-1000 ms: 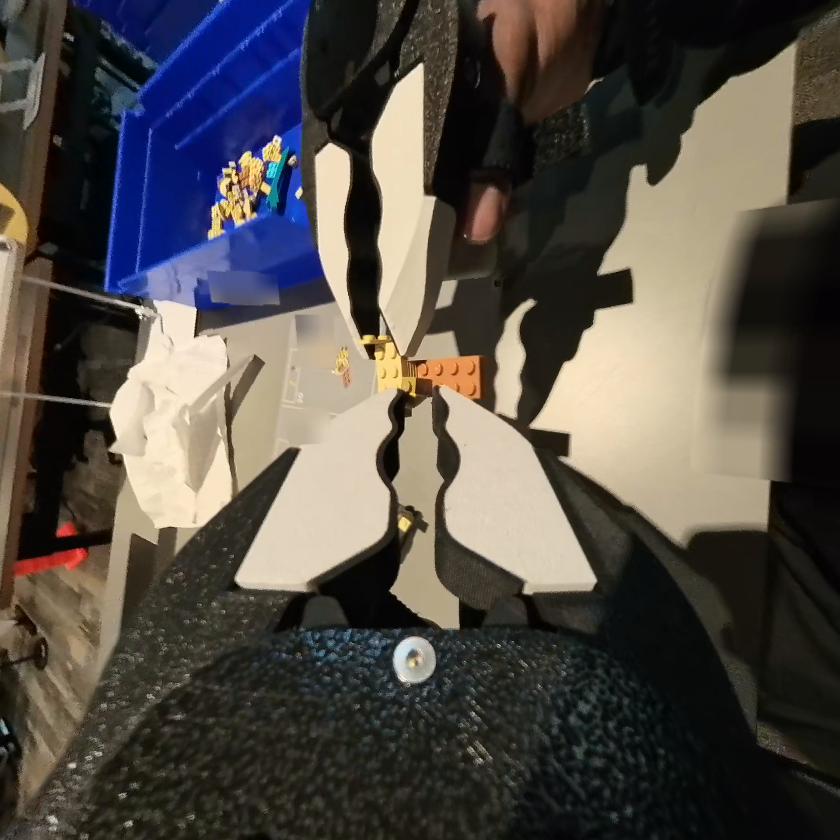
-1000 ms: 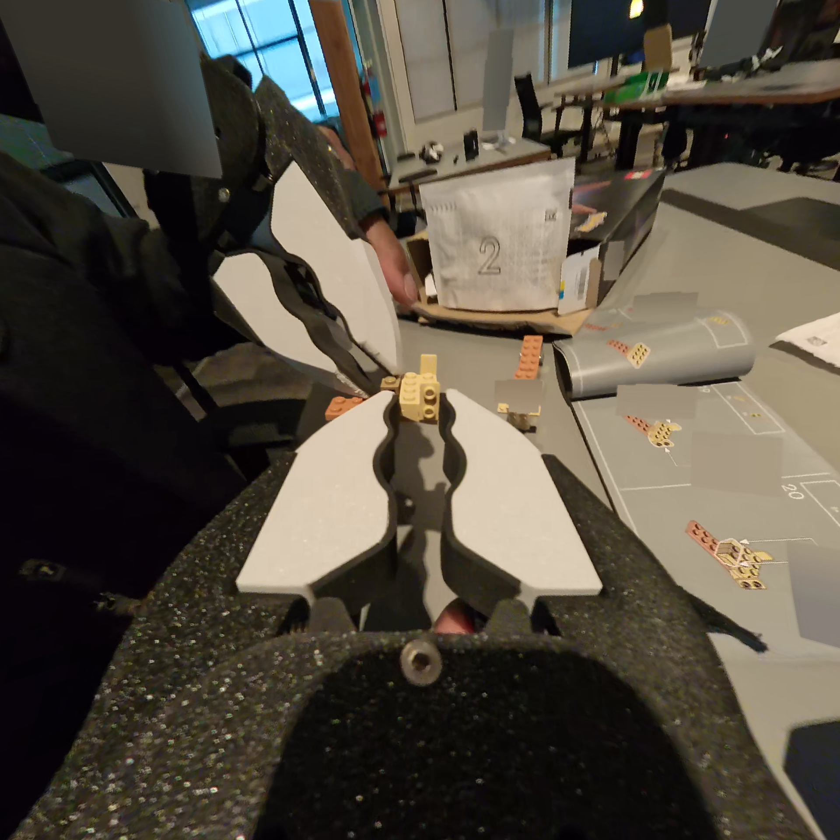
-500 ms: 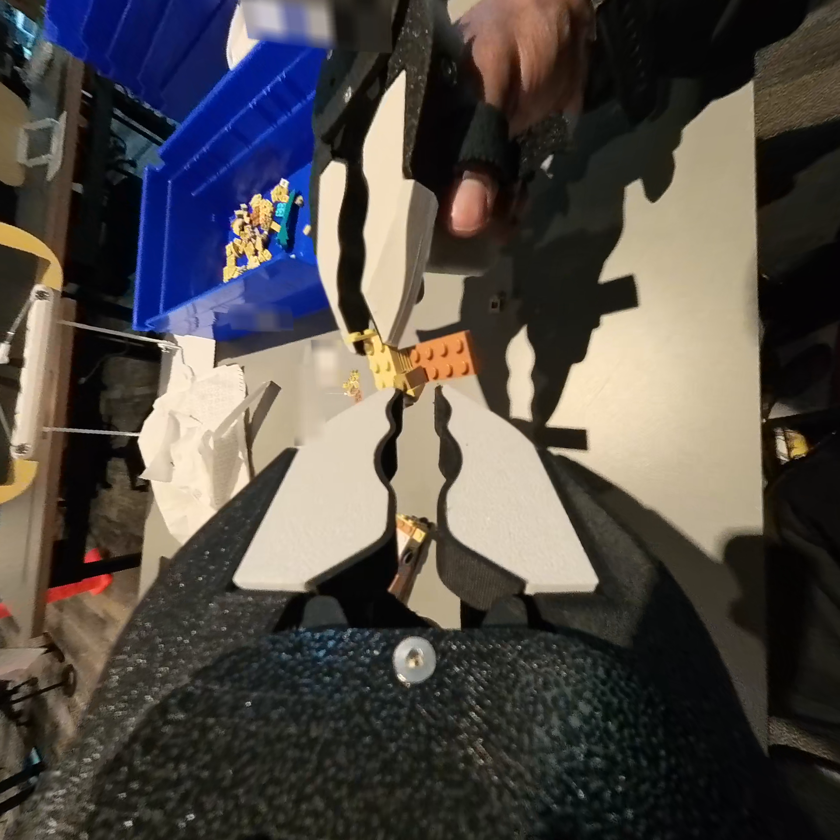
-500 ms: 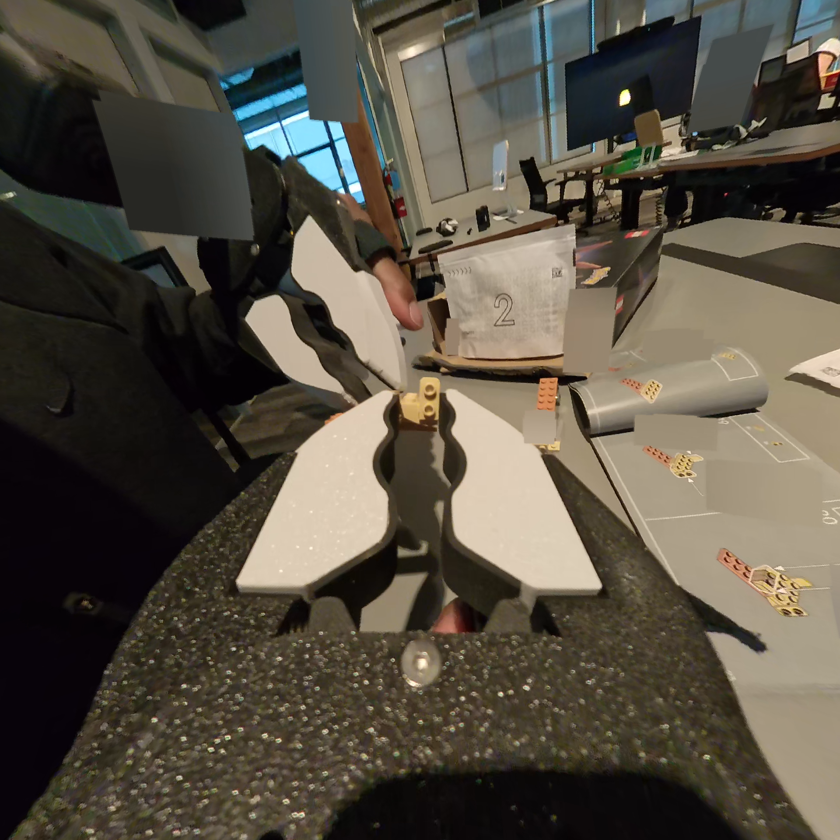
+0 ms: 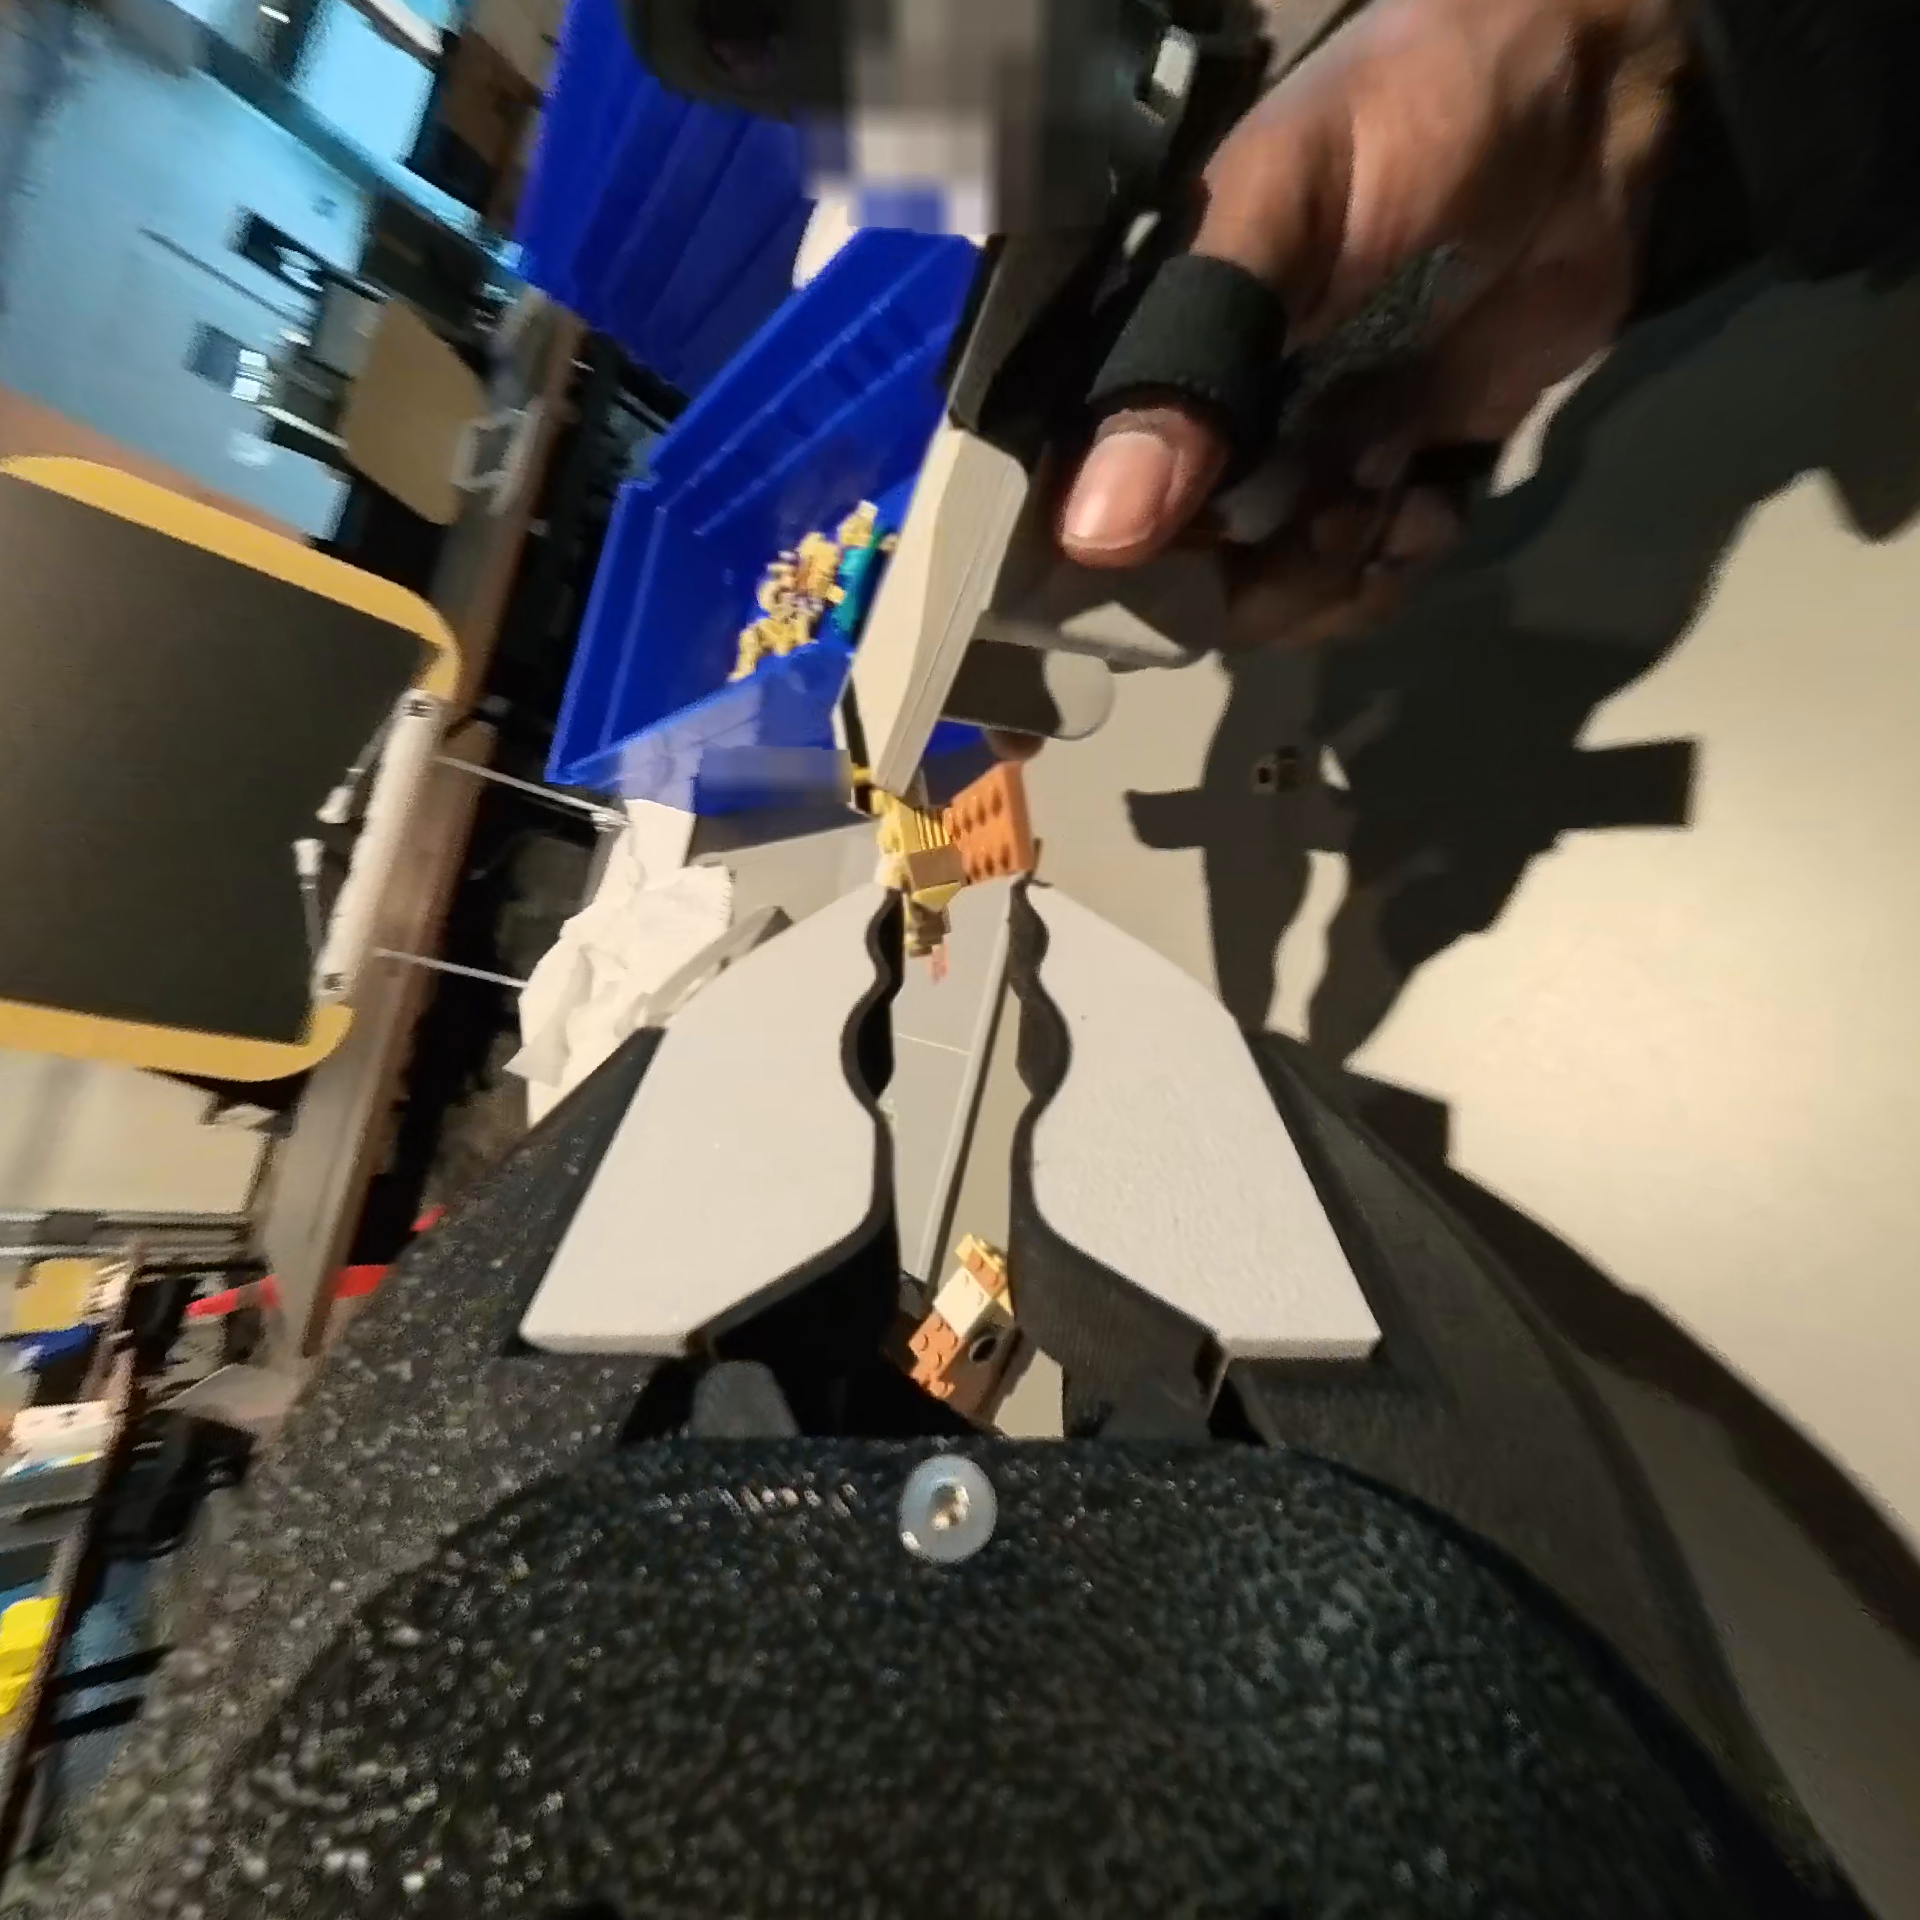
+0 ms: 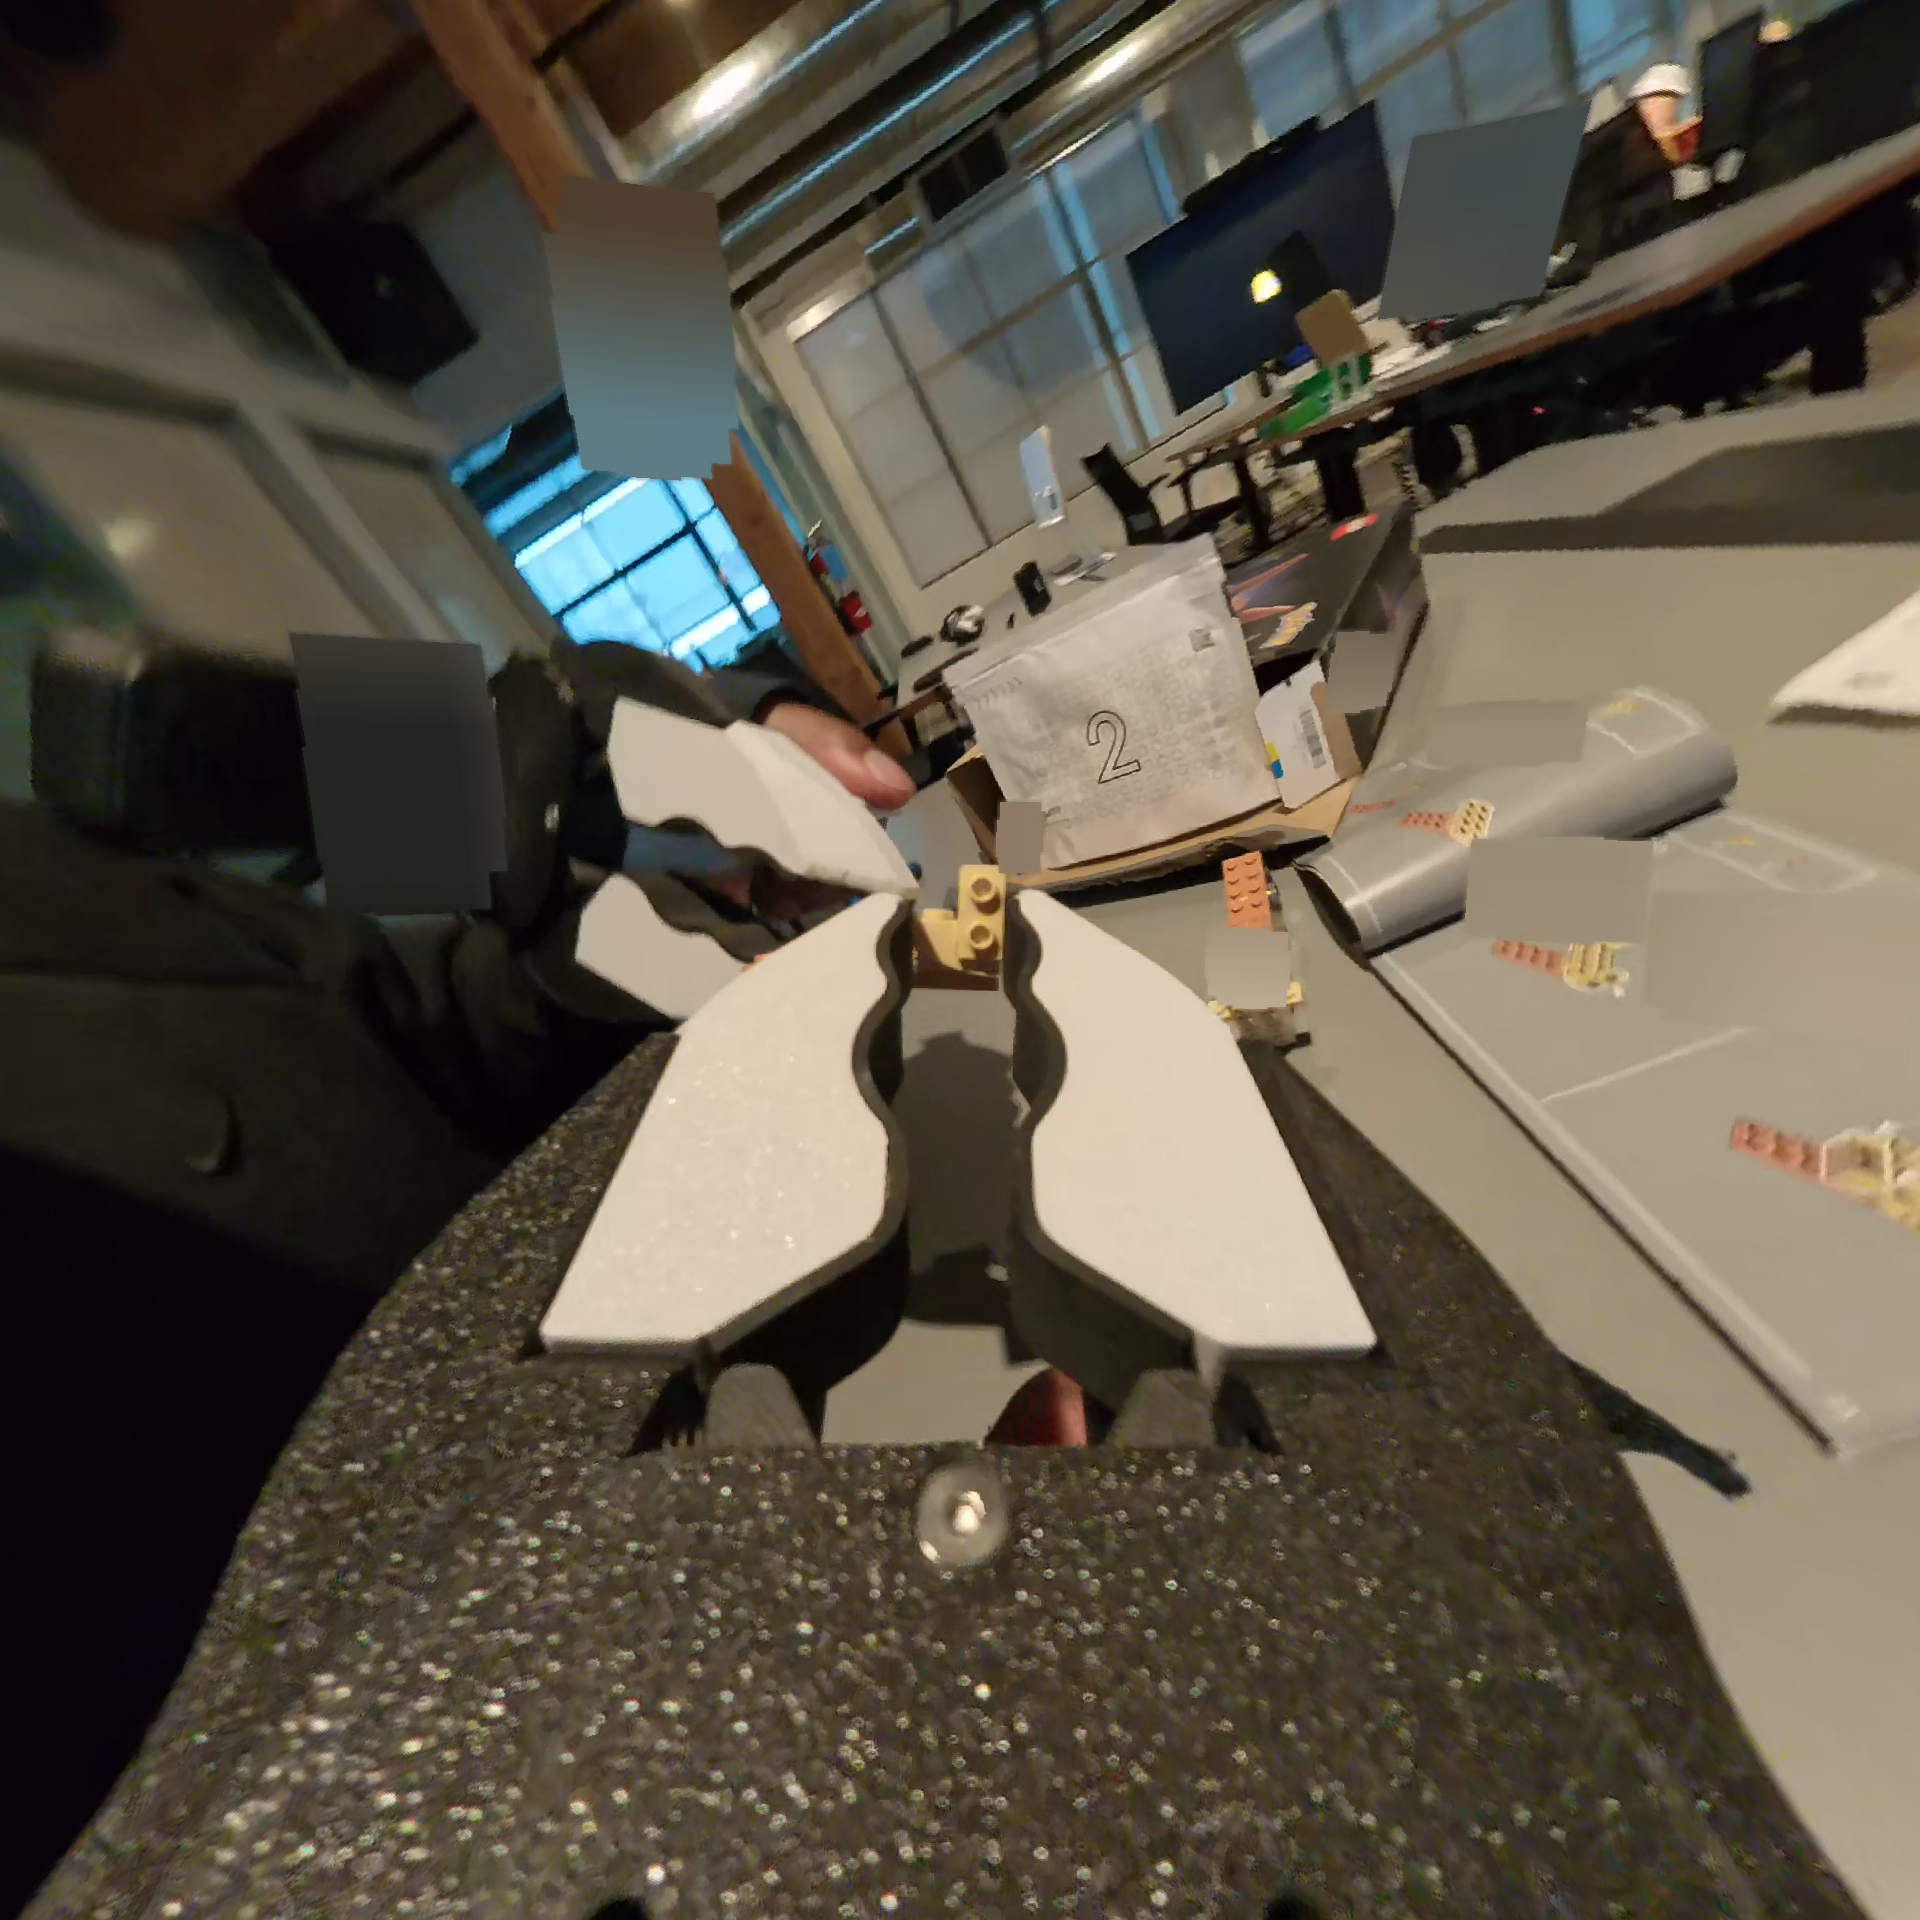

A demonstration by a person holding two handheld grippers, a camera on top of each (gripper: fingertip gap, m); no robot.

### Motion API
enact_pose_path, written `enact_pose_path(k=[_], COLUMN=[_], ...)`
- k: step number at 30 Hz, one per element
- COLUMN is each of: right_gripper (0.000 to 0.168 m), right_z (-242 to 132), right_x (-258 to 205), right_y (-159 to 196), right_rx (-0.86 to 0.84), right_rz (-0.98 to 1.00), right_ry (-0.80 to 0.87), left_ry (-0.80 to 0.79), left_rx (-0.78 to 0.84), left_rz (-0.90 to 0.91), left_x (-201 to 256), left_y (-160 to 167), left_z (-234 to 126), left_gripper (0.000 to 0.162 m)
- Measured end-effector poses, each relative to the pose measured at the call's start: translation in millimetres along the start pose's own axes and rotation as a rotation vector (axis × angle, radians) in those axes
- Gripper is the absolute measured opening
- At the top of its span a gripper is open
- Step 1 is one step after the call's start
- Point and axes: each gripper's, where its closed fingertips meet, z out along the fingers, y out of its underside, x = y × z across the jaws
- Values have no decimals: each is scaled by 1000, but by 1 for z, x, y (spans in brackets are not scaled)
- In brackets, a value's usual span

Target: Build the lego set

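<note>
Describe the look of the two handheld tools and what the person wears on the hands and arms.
Both tools match: the left tool and right tool each have two flat, pale grey fingers with wavy black inner edges, set on a black speckled body with a silver screw. The hand wears a black strap round one finger; the sleeve is dark.

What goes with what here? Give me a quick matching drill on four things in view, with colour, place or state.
Things:
1. bin
2. bag
3. loose orange brick
4. tan bricks

States:
A. gripped at the tips of the right claw
B. blue, with small loose pieces inside
C. white, standing upright
D. lying flat in front of the bag

Pairs: 1-B, 2-C, 3-D, 4-A
</note>
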Motion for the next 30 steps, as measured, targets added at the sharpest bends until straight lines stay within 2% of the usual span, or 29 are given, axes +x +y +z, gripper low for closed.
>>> enact_pose_path(k=[6, 13, 25, 30], right_gripper=[16, 16, 16, 16], right_z=[-2, -1, 0, 1], right_x=[1, -8, -18, -20], right_y=[4, 5, 1, 4], right_rx=[45, 37, 77, 71], right_rz=[75, 49, 51, 56], right_ry=[39, 37, 76, 71], left_ry=[-106, -93, -238, -238], left_rx=[45, 78, 84, 93], left_rz=[5, -3, 145, 170], left_x=[0, 3, 0, 4], left_y=[-2, -3, -9, -9], left_z=[0, -2, -11, -12], left_gripper=[16, 17, 15, 15])
